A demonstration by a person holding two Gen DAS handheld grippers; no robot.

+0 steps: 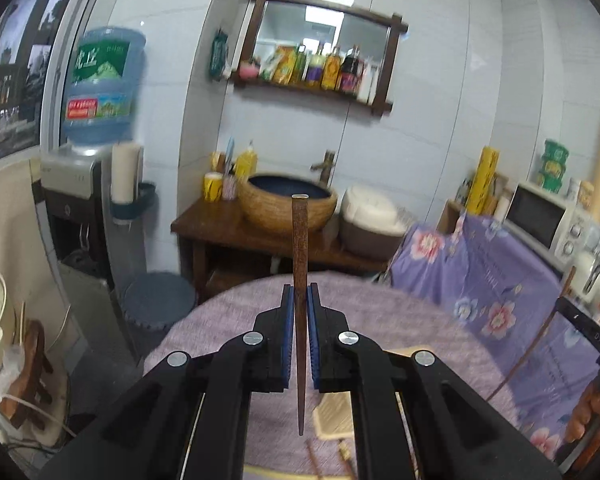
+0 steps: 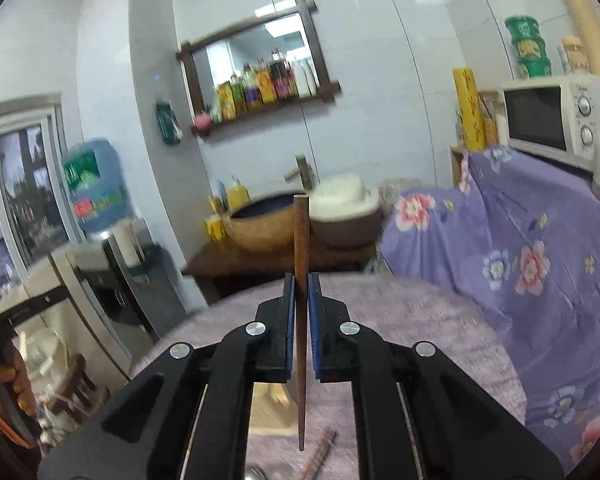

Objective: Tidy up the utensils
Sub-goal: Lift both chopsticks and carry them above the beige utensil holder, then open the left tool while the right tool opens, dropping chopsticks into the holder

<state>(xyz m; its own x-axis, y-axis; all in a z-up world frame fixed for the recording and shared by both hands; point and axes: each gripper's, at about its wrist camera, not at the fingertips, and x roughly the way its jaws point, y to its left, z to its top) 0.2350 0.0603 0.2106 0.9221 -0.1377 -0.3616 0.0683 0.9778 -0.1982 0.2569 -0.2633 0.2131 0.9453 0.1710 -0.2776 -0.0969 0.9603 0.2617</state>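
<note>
Left wrist view: the left gripper [image 1: 300,296] is seen clenched on a dark wooden chopstick [image 1: 300,248], its blue pads [image 1: 287,332] pressed to either side of the shaft. The chopstick's long axis is held upright in the picture, thick blunt end up and away from the camera, tapered tip down toward it, the stick raised clear above the round table [image 1: 400,320] with its lilac cloth. The table's far curved edge is seen just behind the pads; beyond it, open floor is noted before the wooden stand with the basin [image 1: 288,200]. At the right margin a second chopstick [image 1: 540,336] is seen slanting, carried by the right gripper, whose pads are hidden here. A pale wooden holder [image 1: 332,416] lies on the cloth below the tip, apart from it. Right wrist view: the right gripper [image 2: 301,284] is seen clamped on its own chopstick [image 2: 301,240], axis likewise upright, blunt end up, point down, not touching the cloth. A wooden holder [image 2: 272,408] and a loose chopstick [image 2: 320,452] lie beneath. The flowered purple drape [image 2: 520,240] crowds the table's right edge; the left side stays open.
</note>
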